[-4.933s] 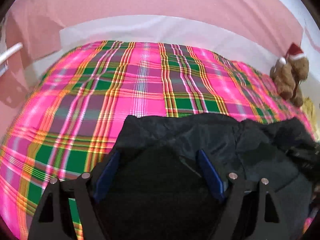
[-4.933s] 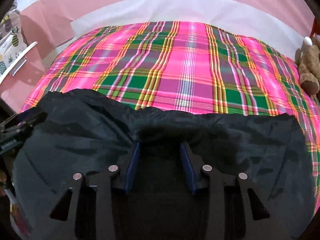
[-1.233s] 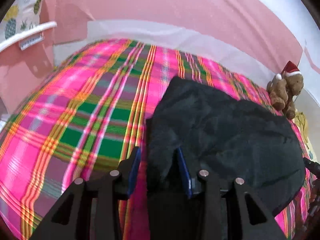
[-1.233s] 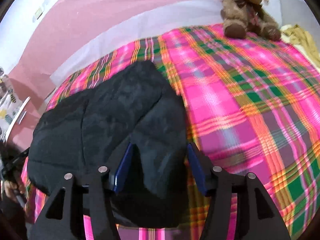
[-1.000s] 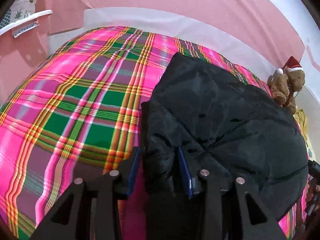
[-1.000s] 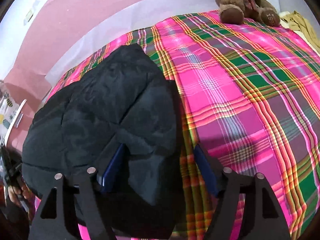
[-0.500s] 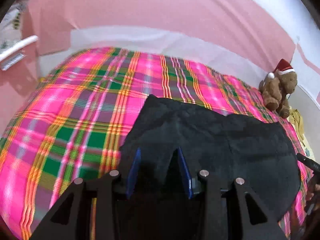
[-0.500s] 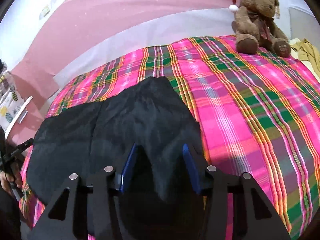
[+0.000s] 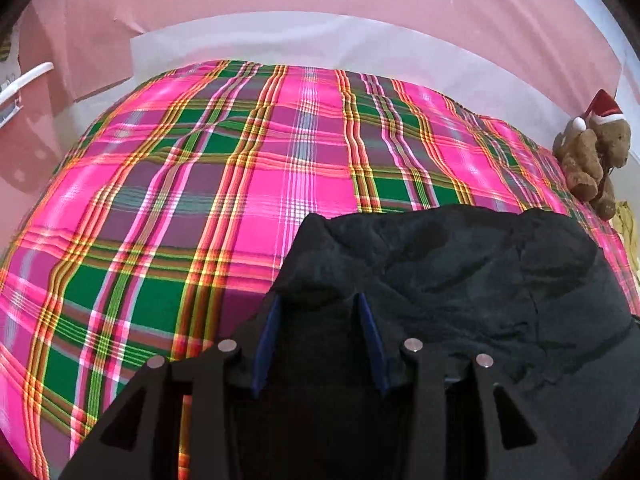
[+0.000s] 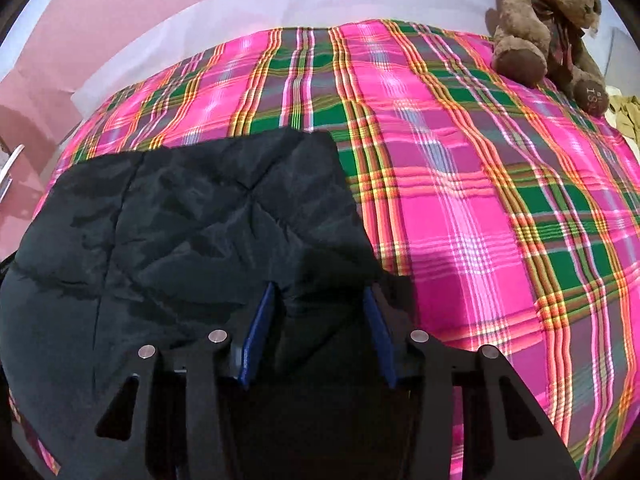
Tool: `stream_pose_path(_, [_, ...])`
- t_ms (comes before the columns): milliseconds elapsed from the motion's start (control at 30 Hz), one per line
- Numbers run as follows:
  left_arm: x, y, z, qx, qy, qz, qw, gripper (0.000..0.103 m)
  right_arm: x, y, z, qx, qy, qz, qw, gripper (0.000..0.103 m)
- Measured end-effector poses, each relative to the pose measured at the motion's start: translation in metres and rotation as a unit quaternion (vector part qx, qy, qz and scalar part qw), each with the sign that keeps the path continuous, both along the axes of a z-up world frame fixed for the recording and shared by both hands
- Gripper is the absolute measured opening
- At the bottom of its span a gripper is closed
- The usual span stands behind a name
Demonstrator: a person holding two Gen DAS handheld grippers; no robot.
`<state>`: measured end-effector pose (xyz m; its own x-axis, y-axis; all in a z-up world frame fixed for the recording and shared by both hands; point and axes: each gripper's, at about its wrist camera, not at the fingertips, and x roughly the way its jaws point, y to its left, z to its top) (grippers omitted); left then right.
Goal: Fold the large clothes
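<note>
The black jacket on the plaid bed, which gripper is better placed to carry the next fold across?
Probably the left. The left gripper has the black jacket bunched between its pads with bare plaid blanket ahead. The right gripper also straddles fabric, but the teddy bear sits beyond it.

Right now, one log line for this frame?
phase: fold | left gripper: fingers apart around black jacket edge | right gripper: same | surface: plaid bedspread | bystander: teddy bear, apart
</note>
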<state>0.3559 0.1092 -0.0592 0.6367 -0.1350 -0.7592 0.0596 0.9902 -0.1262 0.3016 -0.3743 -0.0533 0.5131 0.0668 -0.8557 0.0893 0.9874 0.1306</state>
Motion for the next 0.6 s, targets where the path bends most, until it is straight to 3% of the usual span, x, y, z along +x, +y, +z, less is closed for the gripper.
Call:
stream_pose_path(100, [-0.01,0.011,0.018,-0.015,-0.011,0.007,0.9998,0.043,-0.021,-0.005,0.027,0.002,-0.036,-0.017,0.999,0.049])
stream_pose_path(200, [-0.039,0.029,0.039,-0.045,-0.037,0.0,0.9983,0.043,-0.055,-0.013,0.05,0.032,-0.07,-0.024,0.997,0.07])
stream_pose_path(267, [-0.068,0.043,0.046,-0.054,-0.058,-0.002,0.9969,0.044,-0.086,-0.018,0.054,0.064,-0.081,-0.024,0.994,0.071])
stream_pose_path(400, [-0.102,0.063,0.021,-0.09,-0.035,-0.003,0.9953,0.05,-0.107,-0.016,0.026,0.101,-0.048,-0.017,0.994,0.072])
stream_pose_path(467, [-0.103,0.064,0.0,-0.095,-0.011,-0.003,0.9954,0.057,-0.107,-0.023,0.007,0.127,-0.038,-0.03,0.991,0.08])
stream_pose_path(600, [-0.092,0.062,-0.012,-0.115,-0.001,0.007,0.9933,0.066,-0.095,-0.032,-0.009,0.15,-0.035,-0.052,0.987,0.081])
